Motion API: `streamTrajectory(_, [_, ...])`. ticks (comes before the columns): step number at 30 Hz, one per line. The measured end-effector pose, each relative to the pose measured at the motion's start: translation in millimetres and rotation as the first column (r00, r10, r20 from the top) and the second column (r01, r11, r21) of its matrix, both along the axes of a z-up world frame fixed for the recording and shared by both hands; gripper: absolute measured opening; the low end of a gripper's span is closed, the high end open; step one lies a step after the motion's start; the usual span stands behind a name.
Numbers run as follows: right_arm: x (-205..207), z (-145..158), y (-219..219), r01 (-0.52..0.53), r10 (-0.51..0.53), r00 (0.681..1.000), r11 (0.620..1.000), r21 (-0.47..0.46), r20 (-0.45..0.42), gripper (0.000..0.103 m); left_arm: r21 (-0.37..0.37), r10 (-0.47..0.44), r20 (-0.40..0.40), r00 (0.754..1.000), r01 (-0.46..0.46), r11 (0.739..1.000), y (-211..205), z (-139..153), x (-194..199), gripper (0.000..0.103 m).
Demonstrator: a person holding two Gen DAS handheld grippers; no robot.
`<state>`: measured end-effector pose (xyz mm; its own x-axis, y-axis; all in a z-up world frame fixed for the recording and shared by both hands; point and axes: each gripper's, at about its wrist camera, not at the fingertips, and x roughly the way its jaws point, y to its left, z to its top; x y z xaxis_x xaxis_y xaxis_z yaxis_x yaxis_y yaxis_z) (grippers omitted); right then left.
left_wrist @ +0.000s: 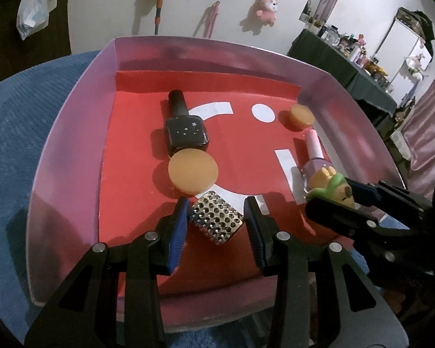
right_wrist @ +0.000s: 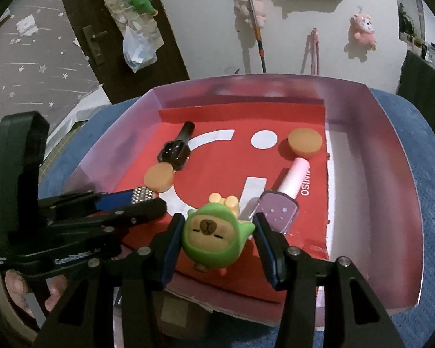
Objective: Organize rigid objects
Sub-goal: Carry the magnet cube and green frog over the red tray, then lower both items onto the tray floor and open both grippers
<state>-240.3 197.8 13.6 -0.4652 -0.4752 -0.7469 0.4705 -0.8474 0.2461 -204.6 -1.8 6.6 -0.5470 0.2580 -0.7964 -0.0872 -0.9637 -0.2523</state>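
the right tongs (right_wrist: 217, 232) straddled a green-hooded capybara figure (right_wrist: 213, 236) in the red-floored box (right_wrist: 391, 203), both pads close to it, contact unclear. a lilac nail polish bottle (right_wrist: 279, 203) lay just beside the figure. the left tongs (right_wrist: 136, 201) bracketed a rhinestone-studded block (right_wrist: 142, 195). three orange discs and a black bottle (right_wrist: 177, 149) lay farther in.

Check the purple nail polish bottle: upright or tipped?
Tipped. The purple nail polish bottle lies flat on the red liner, pink cap pointing away.
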Motion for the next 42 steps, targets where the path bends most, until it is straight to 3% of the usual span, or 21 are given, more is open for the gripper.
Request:
streamTrajectory(6, [2.7,-7.0,-10.9,-0.056,0.056,0.998,0.998,0.002,0.038,0.051,-0.005,0.005,-0.004,1.000,-0.005,1.000,-1.5,-2.3,-3.4,0.037])
streamTrajectory(23, [-25.1,-12.3,12.0,0.127,-0.126,0.992,0.991,0.051,-0.016,0.051,-0.054,0.044,-0.022,0.999,-0.045,0.998,-4.1,-2.5,-10.4,0.037])
streamTrajectory(42, [-27.8,-13.0,10.5,0.130,-0.129,0.991,0.990,0.051,-0.014,0.052,-0.060,0.054,-0.024,0.998,-0.055,0.997,-6.8,-1.7,-13.6,0.037])
